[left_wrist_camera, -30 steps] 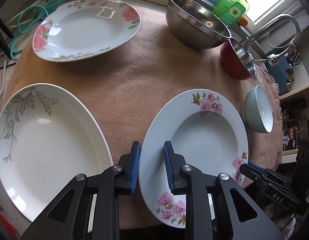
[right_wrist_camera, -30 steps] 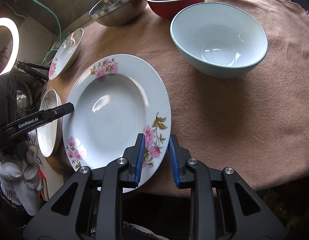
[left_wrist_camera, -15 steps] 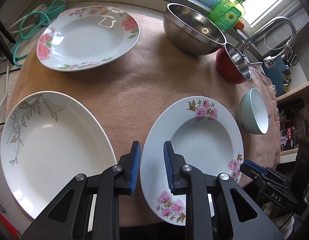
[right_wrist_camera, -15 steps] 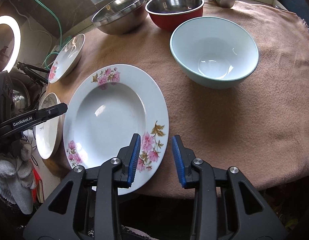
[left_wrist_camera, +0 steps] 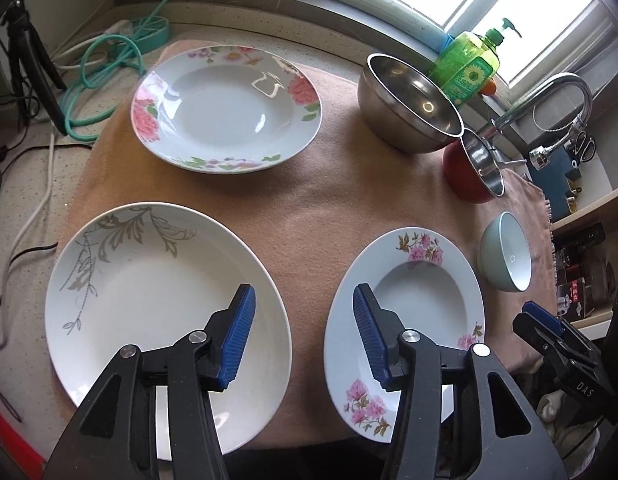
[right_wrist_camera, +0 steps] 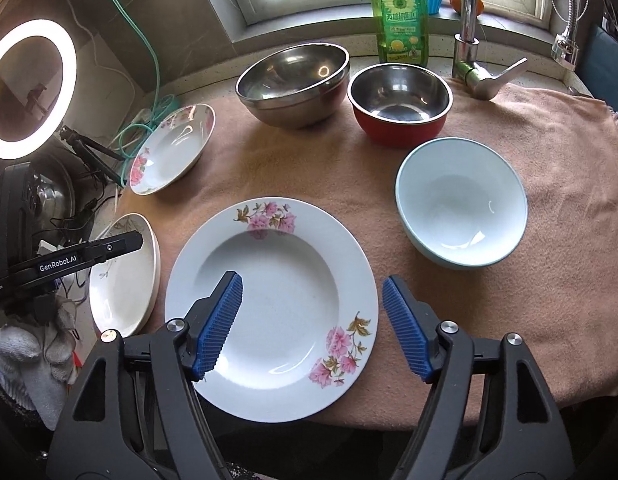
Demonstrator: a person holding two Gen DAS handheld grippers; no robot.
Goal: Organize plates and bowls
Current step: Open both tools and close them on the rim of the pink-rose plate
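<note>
Both tongs hang wide open and hold nothing: the right tongs (right_wrist_camera: 312,322) are over the pink flower plate (right_wrist_camera: 271,304) at the near table (right_wrist_camera: 549,184) edge, and the left tongs (left_wrist_camera: 303,334) are between it and the leaf plate (left_wrist_camera: 165,312). The plates look hard, smooth and easy to break, so I would pinch the thin rim that sticks out over the edge. Farther back the rose plate (left_wrist_camera: 227,108), blue bowl (right_wrist_camera: 461,208), red bowl (right_wrist_camera: 399,104) and steel bowl (right_wrist_camera: 293,84) sit apart, with bare cloth between to move in

"genrobot.ai" stands on the left gripper (right_wrist_camera: 69,264); "das" on the right gripper (left_wrist_camera: 565,364).
</note>
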